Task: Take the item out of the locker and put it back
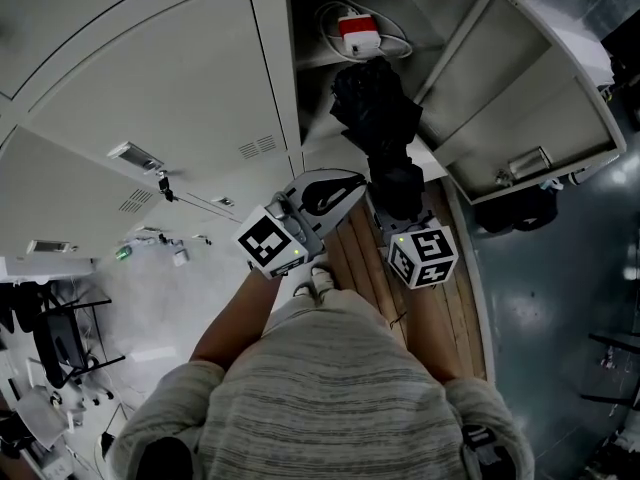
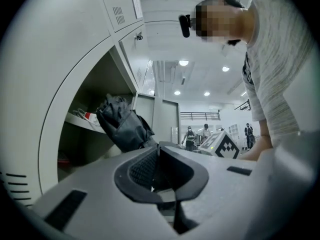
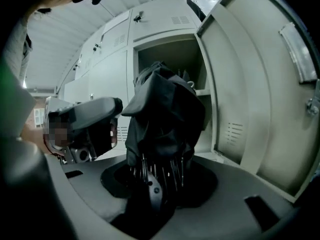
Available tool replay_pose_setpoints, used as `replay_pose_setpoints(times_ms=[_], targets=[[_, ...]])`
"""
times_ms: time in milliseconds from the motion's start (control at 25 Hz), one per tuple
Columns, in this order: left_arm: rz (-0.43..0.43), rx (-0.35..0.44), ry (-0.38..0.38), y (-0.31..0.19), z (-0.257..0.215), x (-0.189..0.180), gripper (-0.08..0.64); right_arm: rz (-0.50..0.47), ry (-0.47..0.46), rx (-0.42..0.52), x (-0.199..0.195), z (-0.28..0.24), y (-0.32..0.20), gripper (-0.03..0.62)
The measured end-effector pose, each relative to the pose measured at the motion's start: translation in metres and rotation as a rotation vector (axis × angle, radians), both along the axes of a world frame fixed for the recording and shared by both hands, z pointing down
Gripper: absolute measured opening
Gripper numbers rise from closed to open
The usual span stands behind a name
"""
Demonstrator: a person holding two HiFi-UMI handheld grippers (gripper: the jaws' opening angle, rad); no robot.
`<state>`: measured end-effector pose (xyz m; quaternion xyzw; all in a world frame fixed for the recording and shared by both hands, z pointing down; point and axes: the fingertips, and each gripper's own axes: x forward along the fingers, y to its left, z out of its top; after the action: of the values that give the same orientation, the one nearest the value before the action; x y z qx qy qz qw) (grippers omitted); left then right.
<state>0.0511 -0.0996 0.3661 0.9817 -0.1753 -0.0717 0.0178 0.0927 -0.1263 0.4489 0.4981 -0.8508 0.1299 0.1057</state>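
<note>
At the open locker (image 1: 445,18), the right hand-held gripper (image 3: 156,184) clamps a folded black umbrella (image 3: 162,114) near its rib tips, canopy end at the locker's opening below the shelf (image 1: 318,60). The left hand-held gripper (image 2: 162,171) is closed, empty, just beside. A red-and-white device (image 1: 359,34) sits on the shelf. The door (image 1: 530,88) label holder's print is unreadable.

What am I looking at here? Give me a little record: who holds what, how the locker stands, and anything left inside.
Held item: folded black umbrella, rib ends down in the jaws
Right gripper: shut on the umbrella
Left gripper: shut, empty
Locker door: swung open
Umbrella's place: in front of the open locker
Left inside: red and white device
</note>
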Motion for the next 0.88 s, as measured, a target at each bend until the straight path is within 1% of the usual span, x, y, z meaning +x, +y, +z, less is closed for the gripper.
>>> replay_pose_setpoints(times_ms=[280,440,640,880], targets=[[0.002,-0.028,-0.018,-0.009,0.015,0.001,0.009,0.004,0.089,-0.148,-0.006,0.048,-0.016,0.189],[-0.003,-0.044,-0.020,-0.013,0.021,-0.002,0.009,-0.008,0.136,-0.212,-0.009,0.066,-0.030,0.189],[-0.014,-0.053,-0.019,-0.020,0.024,-0.007,0.009,-0.012,0.180,-0.274,-0.009,0.077,-0.055,0.189],[-0.027,-0.061,-0.016,-0.029,0.026,-0.012,0.009,-0.020,0.225,-0.313,-0.015,0.081,-0.082,0.189]])
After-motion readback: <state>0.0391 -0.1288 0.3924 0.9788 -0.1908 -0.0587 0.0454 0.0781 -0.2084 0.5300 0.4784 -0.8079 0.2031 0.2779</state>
